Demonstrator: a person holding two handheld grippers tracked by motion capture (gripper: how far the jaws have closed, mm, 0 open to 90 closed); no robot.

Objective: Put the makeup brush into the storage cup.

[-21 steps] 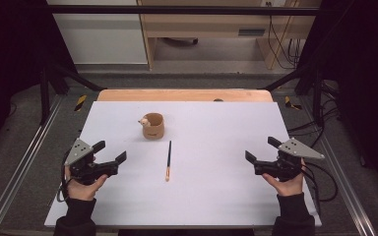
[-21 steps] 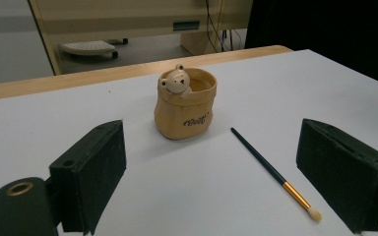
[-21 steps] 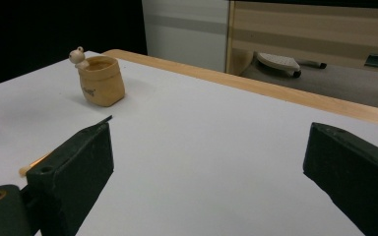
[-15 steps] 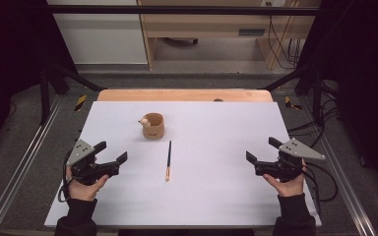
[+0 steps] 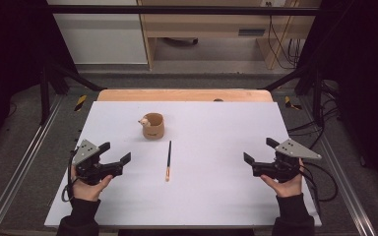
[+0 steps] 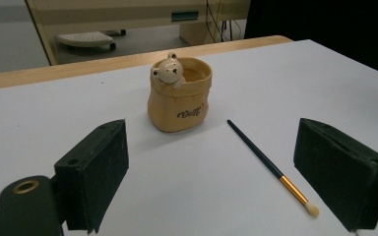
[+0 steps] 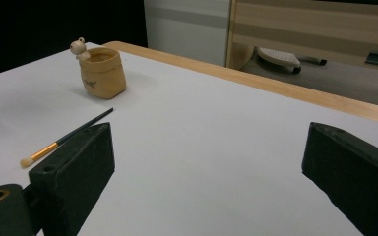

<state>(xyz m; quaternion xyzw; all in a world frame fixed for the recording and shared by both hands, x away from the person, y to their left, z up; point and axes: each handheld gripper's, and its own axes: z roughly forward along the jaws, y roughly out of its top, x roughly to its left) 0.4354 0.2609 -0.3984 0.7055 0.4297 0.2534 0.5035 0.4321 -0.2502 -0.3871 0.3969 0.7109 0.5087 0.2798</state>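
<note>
The left hand-held gripper [image 5: 117,153] and the right hand-held gripper [image 5: 258,151] rest low over the white bench [image 5: 211,196] at its two sides, each with its black jaws spread wide and nothing between them. Between them, toward the far side, stands a tan sack-shaped pot [image 5: 153,126], squat and soft-edged, with dark lettering on its front and a small pale bear figure [image 6: 168,72] perched on its rim. Just nearer lies a slim paintbrush [image 5: 168,160], apart from the pot, with a dark handle, a gold ferrule and a pale tip pointing toward the person.
</note>
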